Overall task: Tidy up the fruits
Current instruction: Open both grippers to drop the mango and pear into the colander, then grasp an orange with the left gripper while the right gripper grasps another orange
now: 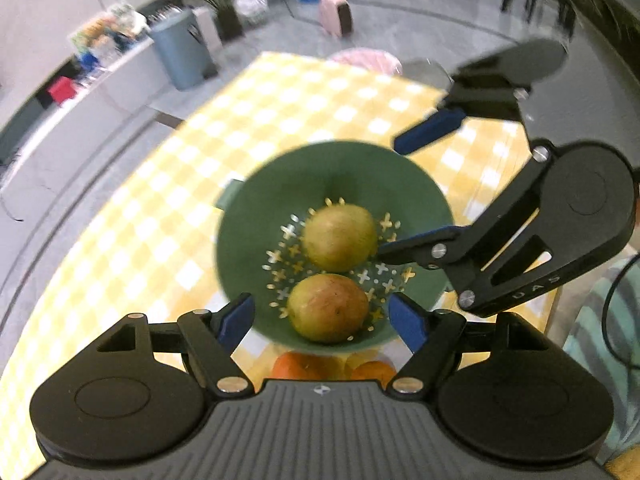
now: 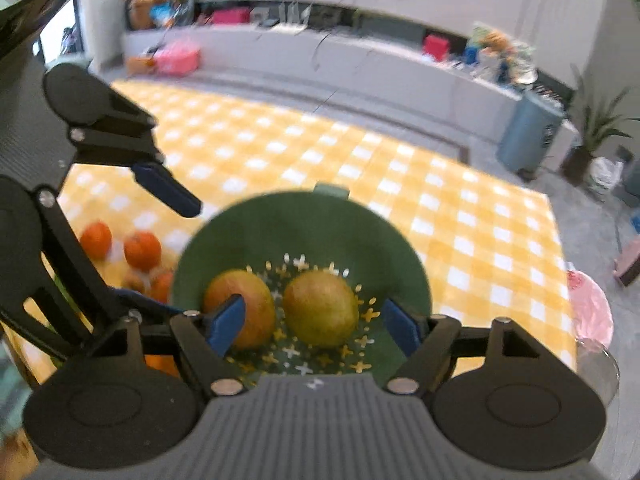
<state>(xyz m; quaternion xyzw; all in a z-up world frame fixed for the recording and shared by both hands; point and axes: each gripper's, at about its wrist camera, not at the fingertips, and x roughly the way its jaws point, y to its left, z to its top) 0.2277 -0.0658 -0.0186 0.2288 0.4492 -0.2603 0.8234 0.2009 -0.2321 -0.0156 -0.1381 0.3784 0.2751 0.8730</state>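
Two apples (image 1: 339,238) (image 1: 328,308) sat side by side in a green colander (image 1: 280,184) on the yellow checked counter (image 1: 160,216). Both grippers hung above it with jaws wide and nothing between them: the left gripper (image 1: 322,318) over the near rim, the right gripper (image 2: 314,320) beside it. Several oranges (image 2: 142,250) lay on the counter just outside the colander.

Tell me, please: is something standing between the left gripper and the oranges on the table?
Yes. In the left wrist view the green bowl with two apples lies beyond the left gripper, and its near rim partly hides the oranges.
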